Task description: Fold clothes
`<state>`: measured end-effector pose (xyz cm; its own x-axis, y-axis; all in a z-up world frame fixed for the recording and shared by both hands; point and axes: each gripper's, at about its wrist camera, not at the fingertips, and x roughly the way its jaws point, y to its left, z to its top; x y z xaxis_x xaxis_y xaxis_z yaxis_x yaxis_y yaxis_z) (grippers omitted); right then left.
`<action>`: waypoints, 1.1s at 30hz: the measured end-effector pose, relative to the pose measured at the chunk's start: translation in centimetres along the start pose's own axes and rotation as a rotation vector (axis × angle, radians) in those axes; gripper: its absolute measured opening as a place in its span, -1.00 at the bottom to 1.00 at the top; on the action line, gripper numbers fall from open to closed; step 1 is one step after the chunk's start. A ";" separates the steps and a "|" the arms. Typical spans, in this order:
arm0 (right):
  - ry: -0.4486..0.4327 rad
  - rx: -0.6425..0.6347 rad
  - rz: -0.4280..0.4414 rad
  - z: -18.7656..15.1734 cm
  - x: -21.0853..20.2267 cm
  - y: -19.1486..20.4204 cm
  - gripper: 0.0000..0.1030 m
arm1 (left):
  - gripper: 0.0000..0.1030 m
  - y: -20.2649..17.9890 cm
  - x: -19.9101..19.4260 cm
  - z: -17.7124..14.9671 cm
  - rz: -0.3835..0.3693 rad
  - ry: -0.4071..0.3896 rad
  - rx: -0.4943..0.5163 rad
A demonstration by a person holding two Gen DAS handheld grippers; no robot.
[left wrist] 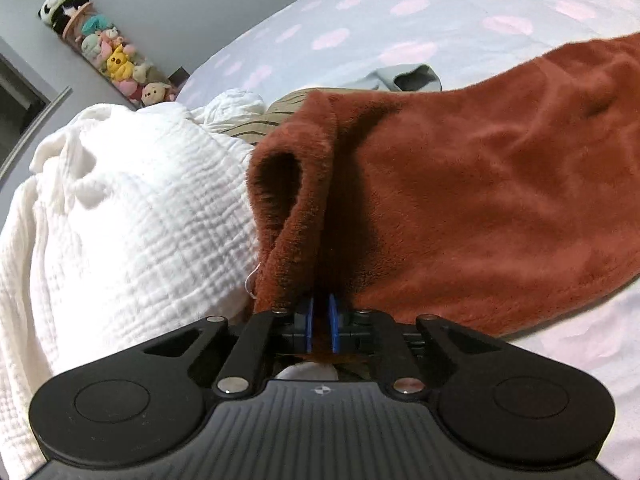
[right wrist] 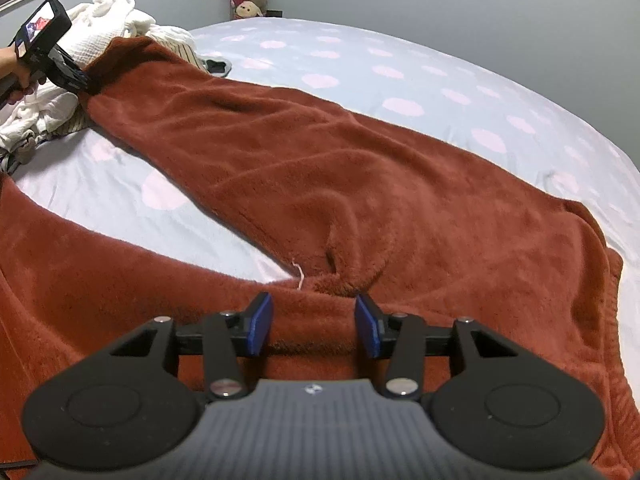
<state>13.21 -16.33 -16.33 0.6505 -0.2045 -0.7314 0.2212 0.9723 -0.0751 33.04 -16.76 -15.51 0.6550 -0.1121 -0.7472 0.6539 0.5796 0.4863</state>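
Rust fleece pants (right wrist: 304,168) spread on the dotted bed sheet (right wrist: 440,80); one leg runs to far left, other leg cut off at left/bottom edge. Left gripper (left wrist: 321,322) pinched tight on that far leg's cuff, fabric btwn the blue pads. Right gripper (right wrist: 314,326) about half open over the crotch area, pads not pressing fleece. White laundry pile (left wrist: 132,208) just beside cuff, partly hiding a striped garment (left wrist: 276,114). Plush toys (left wrist: 116,60) too small to ID.
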 end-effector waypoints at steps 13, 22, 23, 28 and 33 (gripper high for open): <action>0.004 -0.002 0.002 -1.1 -6.6 -1.0 0.05 | -0.62 -2.7 -13.6 -6.6 -0.143 -0.117 0.163; 0.039 -0.054 0.055 -5.2 -12.0 1.3 0.05 | -0.28 -5.5 -20.5 -14.1 -0.149 -0.083 0.406; 0.039 -0.060 0.050 -5.6 -12.4 1.5 0.05 | -0.28 -5.7 -20.9 -14.9 -0.148 -0.068 0.424; 0.042 -0.072 0.032 -7.1 -14.2 2.0 0.05 | -0.24 -7.6 -21.9 -18.9 -0.191 -0.004 0.530; 0.060 -0.100 0.011 -8.6 -16.0 2.1 0.05 | -0.24 -10.8 -22.1 -21.6 -0.268 0.014 0.640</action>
<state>-2.97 -10.02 -10.68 0.6073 -0.1892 -0.7716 0.1387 0.9816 -0.1315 3.36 -3.10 -14.04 0.4372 -0.1720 -0.8828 0.8901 -0.0576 0.4521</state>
